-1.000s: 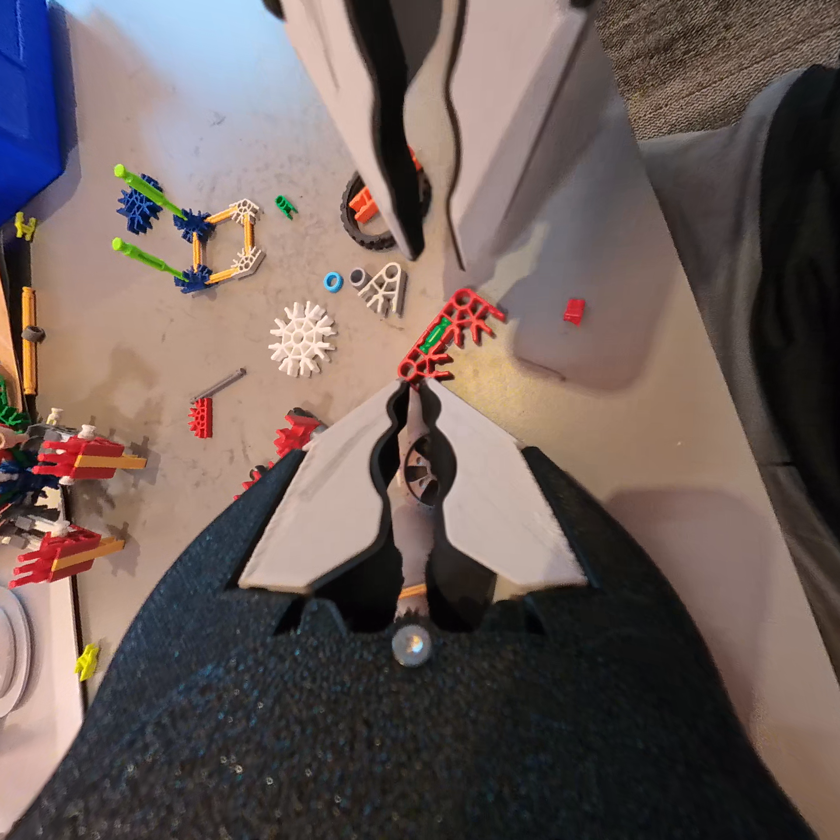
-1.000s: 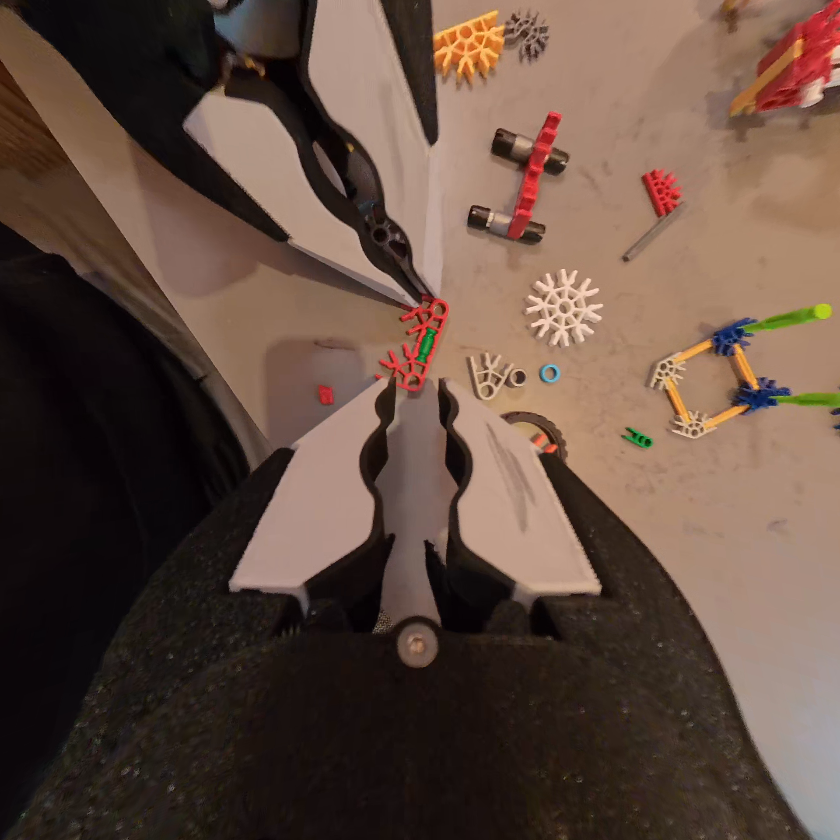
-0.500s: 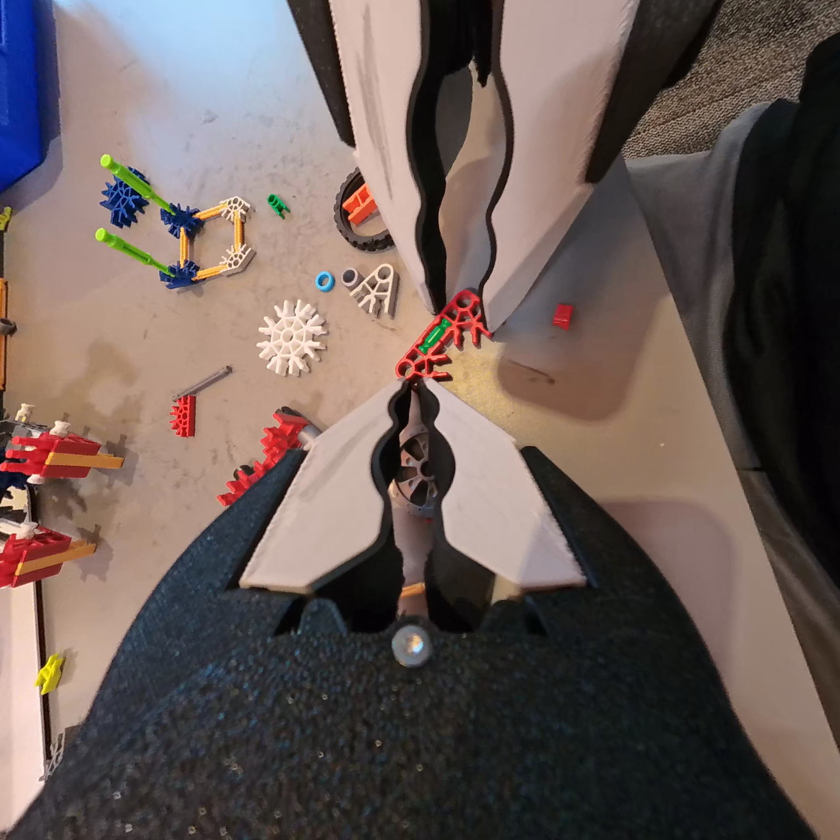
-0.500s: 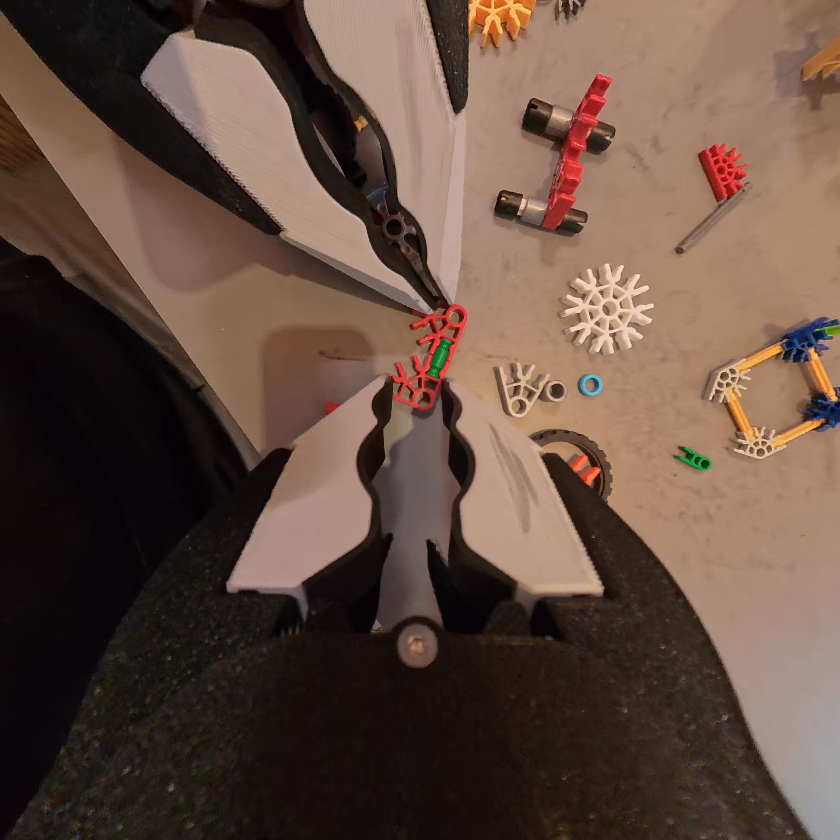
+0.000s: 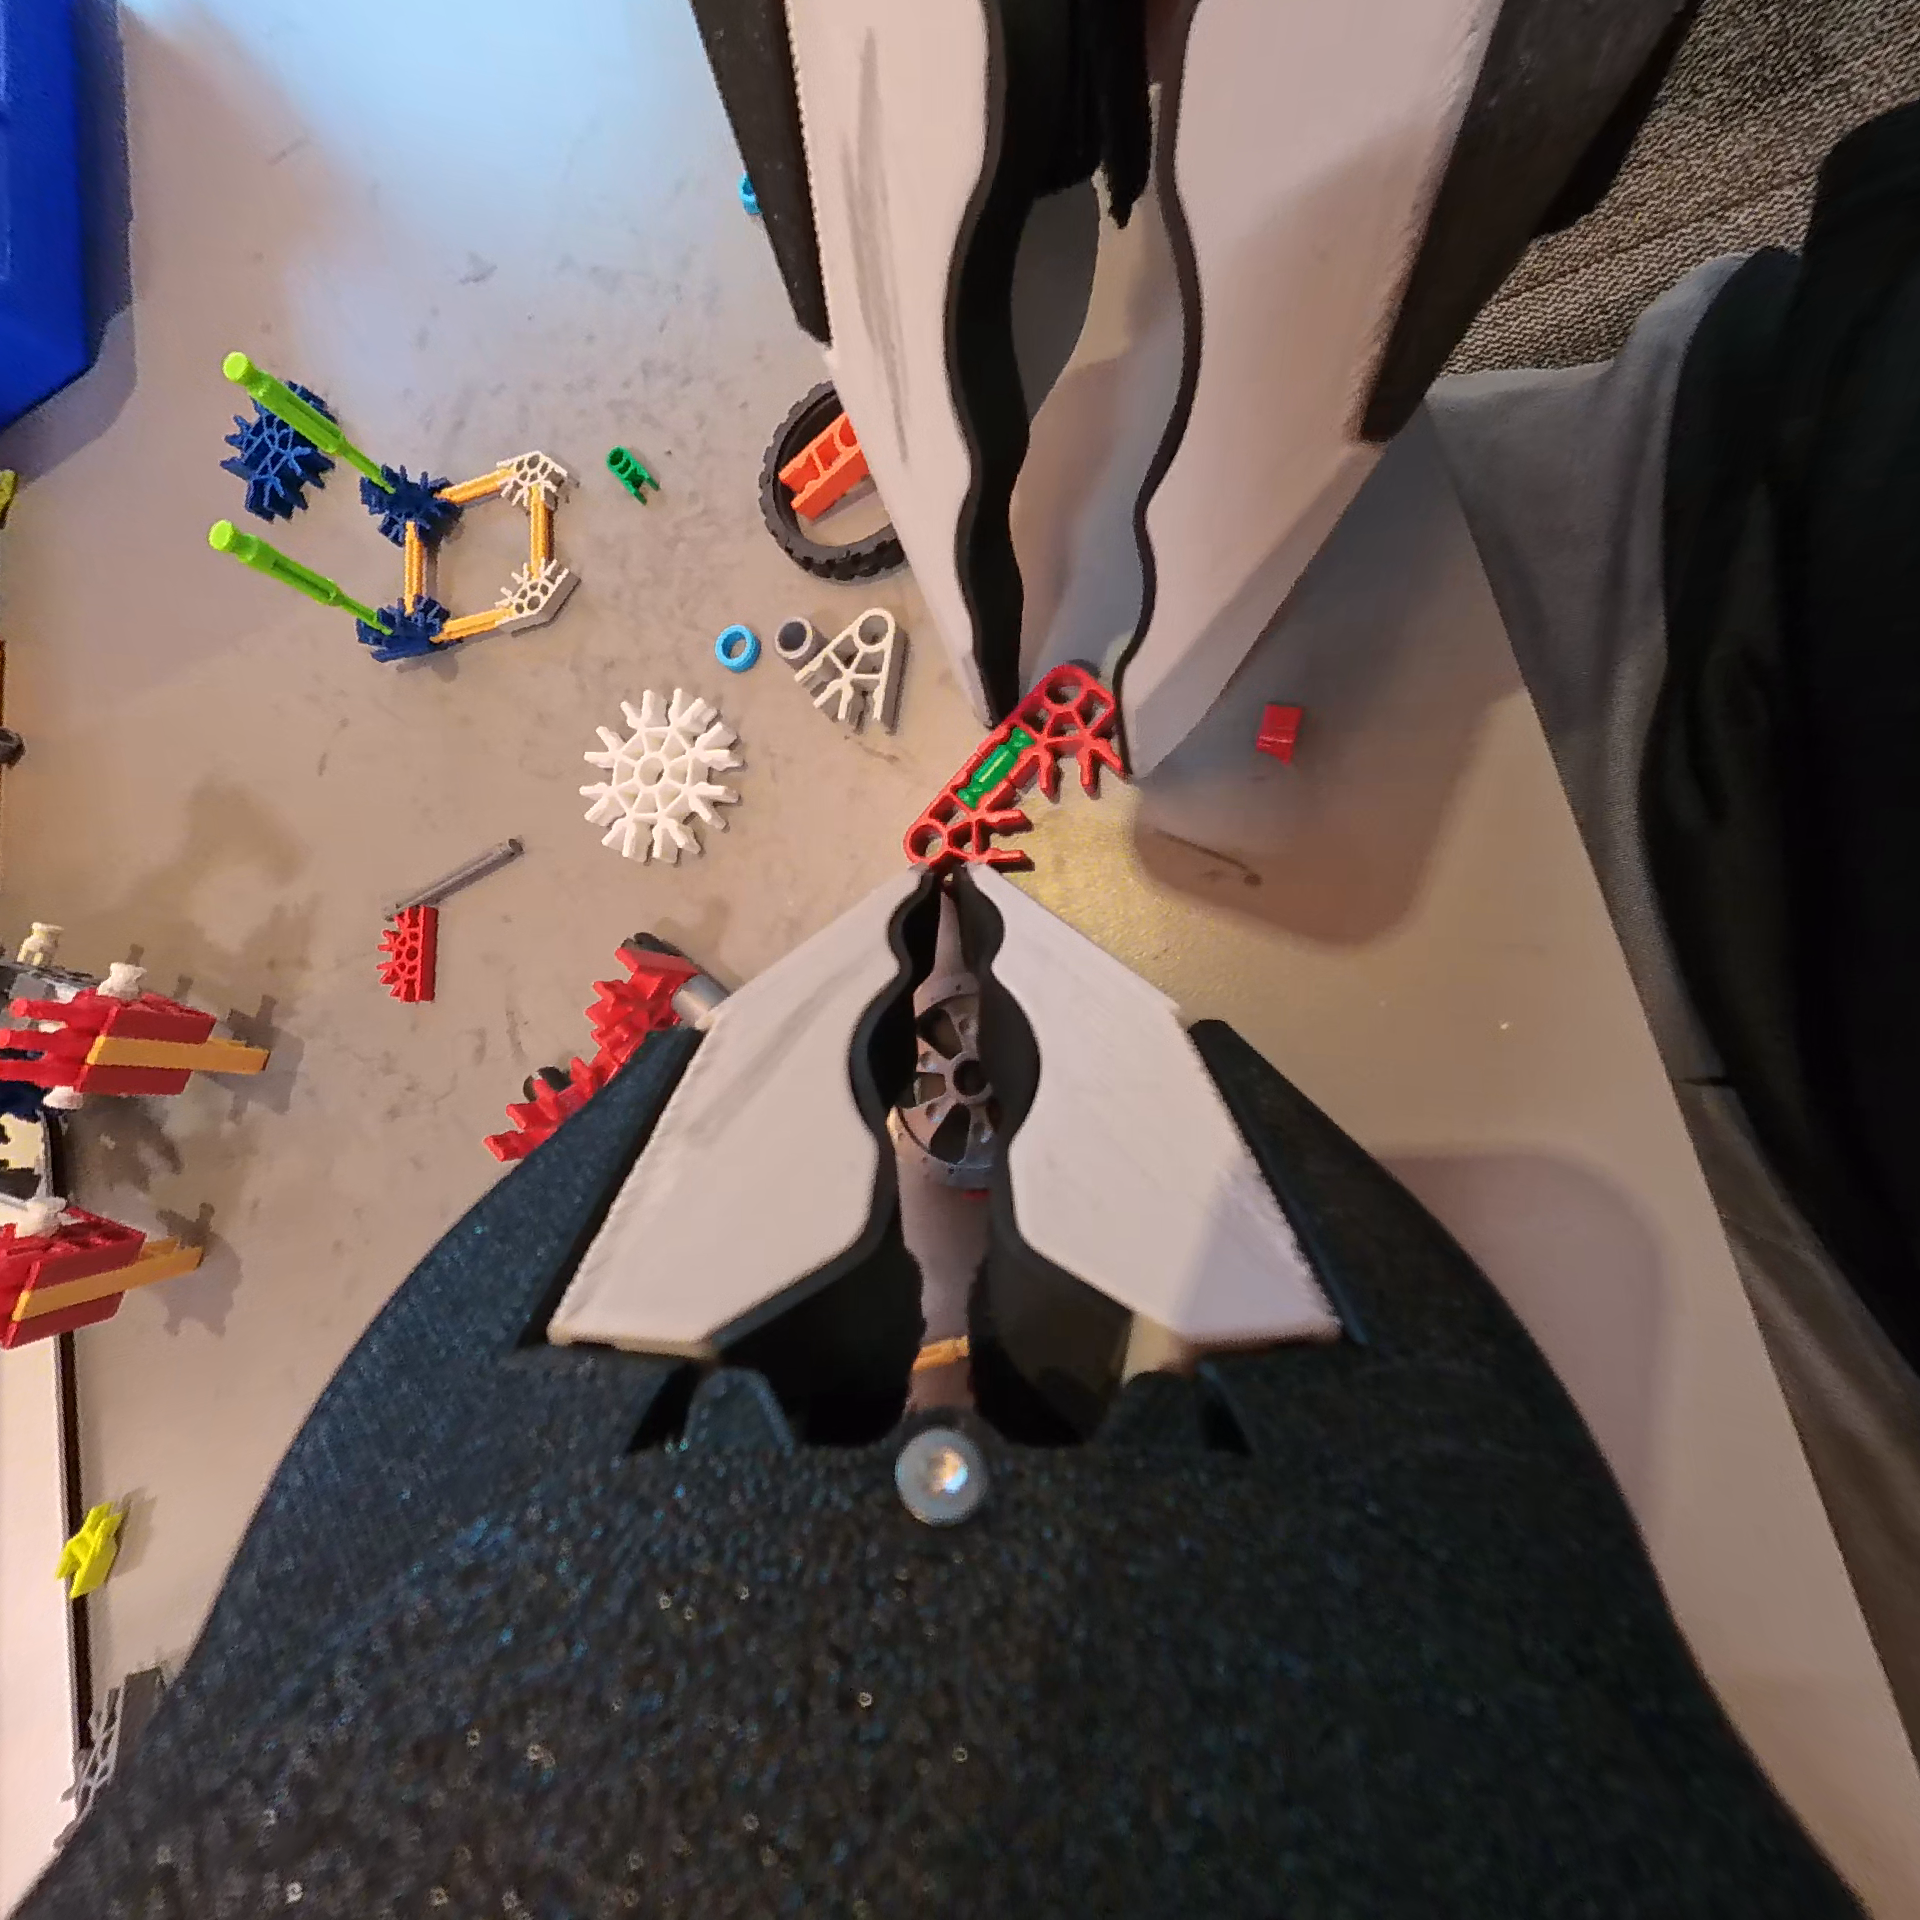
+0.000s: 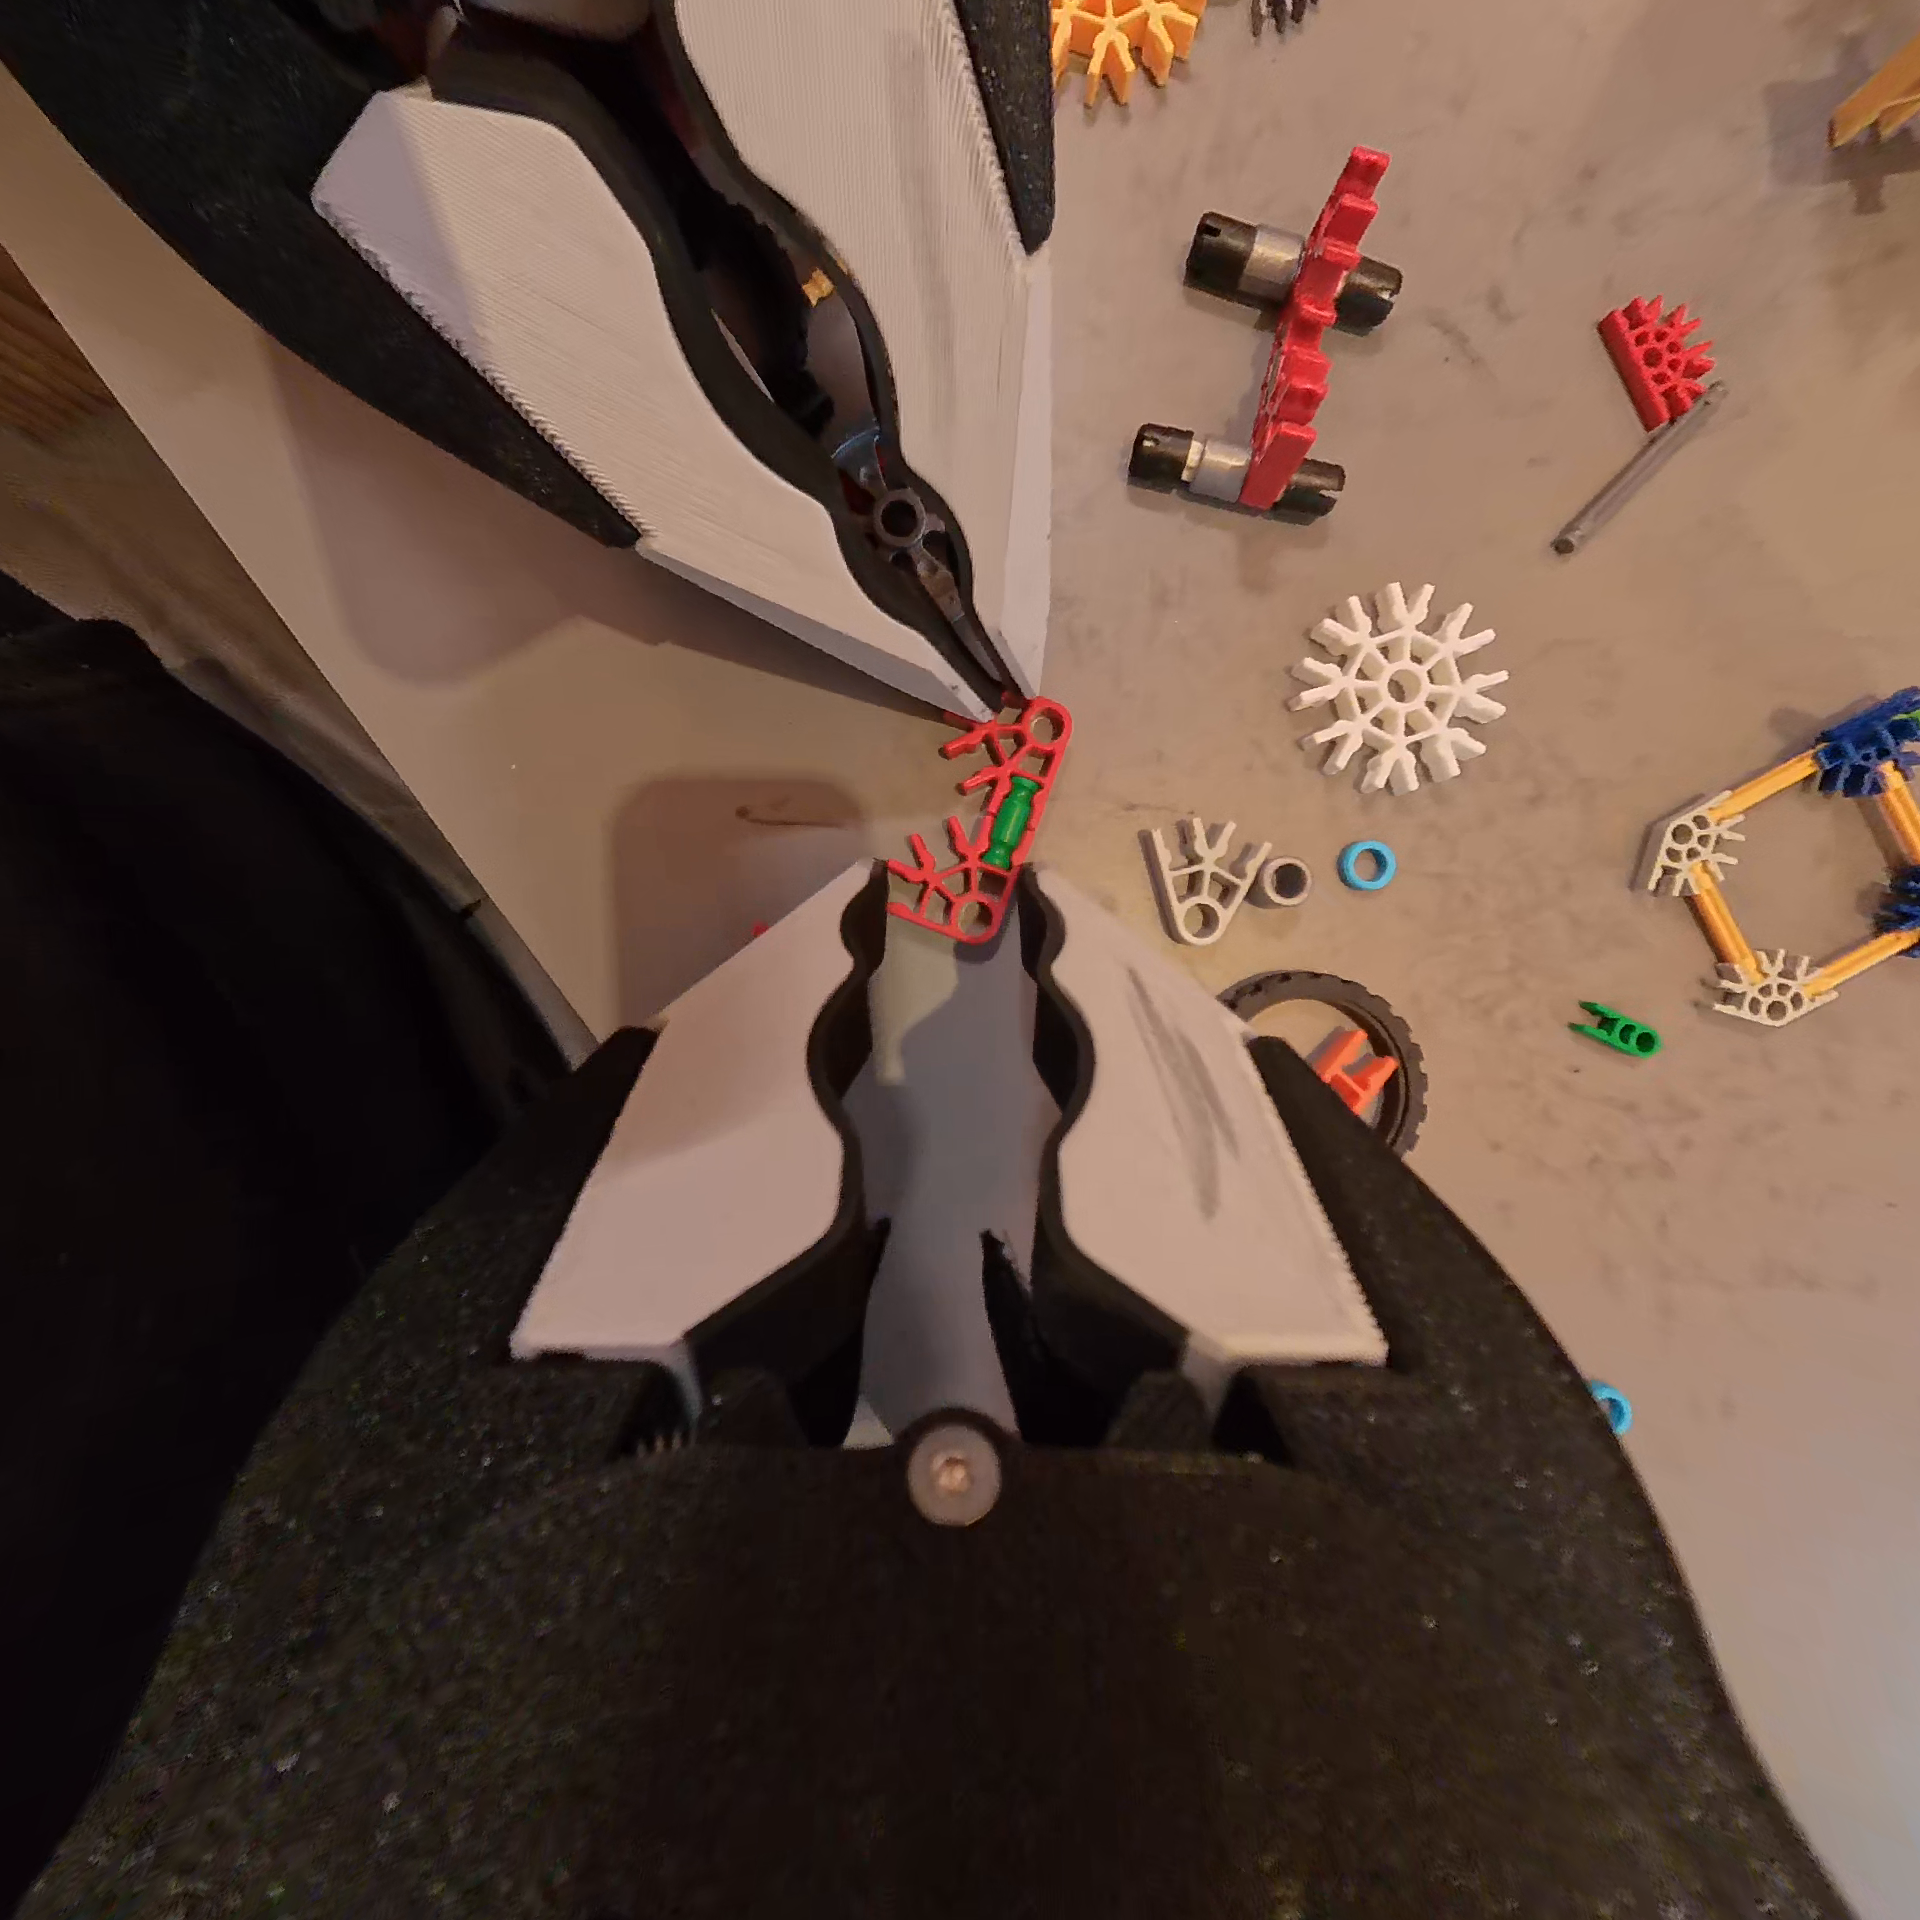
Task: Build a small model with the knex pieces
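Note:
Two red connectors joined by a short green rod [image 5: 992,774] lie on the grey table as one red piece [image 5: 1039,717]. My left gripper [image 5: 940,881] is shut on a grey spoked hub [image 5: 951,1081], and its tips touch the near end of the red piece. My right gripper [image 5: 1060,727] reaches in from the top, open, with its fingers either side of the far end. In the right wrist view the right gripper [image 6: 954,878] straddles one end of the red piece [image 6: 1051,753]. The left gripper [image 6: 992,701] touches the other end, with the hub [image 6: 899,514] between its fingers.
A white snowflake connector [image 5: 662,774], a grey connector [image 5: 857,665], a blue ring [image 5: 736,647] and a black tyre [image 5: 821,551] lie to the left. A blue, yellow and green frame [image 5: 416,540] lies farther left. A small red block [image 5: 1278,727] sits near the table's right edge. The tips of both grippers are at nearly the same place. The white snowflake connector [image 5: 662,774] is about 7 centimetres from both grippers' fingertips. Seen from the right wrist view [image 6: 1391,690] as well.
My right gripper has moved forward until its open fingers straddle the end of the red piece. The left gripper has stayed shut on the hub, tips at the piece.

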`<act>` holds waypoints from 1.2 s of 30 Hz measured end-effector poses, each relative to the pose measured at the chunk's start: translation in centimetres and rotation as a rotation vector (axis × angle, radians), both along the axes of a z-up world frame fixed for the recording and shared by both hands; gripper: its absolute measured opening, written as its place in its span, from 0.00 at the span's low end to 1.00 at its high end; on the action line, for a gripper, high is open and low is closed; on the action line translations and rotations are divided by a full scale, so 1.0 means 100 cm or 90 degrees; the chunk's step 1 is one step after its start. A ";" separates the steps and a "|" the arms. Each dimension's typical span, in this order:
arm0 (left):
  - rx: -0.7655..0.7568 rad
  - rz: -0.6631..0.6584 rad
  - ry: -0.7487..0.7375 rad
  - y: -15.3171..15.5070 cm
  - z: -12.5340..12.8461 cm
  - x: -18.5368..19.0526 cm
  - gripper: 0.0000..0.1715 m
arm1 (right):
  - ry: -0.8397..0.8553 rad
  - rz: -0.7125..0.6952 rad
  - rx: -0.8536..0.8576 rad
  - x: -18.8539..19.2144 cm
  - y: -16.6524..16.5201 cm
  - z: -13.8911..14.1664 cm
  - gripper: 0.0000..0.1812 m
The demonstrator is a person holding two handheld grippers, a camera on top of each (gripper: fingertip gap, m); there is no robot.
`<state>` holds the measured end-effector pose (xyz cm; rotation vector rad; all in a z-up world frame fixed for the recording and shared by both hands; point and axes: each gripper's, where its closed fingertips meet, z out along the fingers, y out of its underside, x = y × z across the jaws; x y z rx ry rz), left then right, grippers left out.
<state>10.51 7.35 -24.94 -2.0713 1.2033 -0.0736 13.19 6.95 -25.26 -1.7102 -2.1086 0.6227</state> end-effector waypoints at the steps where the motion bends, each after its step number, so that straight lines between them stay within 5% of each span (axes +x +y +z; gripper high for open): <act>1: 0.000 0.001 -0.001 0.000 0.000 0.000 0.00 | 0.000 -0.001 0.000 0.000 0.000 0.000 0.14; 32: 0.023 0.019 -0.018 0.006 0.009 -0.005 0.08 | 0.032 0.010 0.021 0.000 0.006 0.007 0.13; 34: 0.025 0.023 -0.014 0.007 0.009 -0.007 0.09 | 0.041 0.007 0.026 0.000 0.008 0.010 0.00; 36: 0.026 0.027 -0.012 0.008 0.008 -0.008 0.09 | 0.046 0.004 0.024 0.001 0.010 0.013 0.00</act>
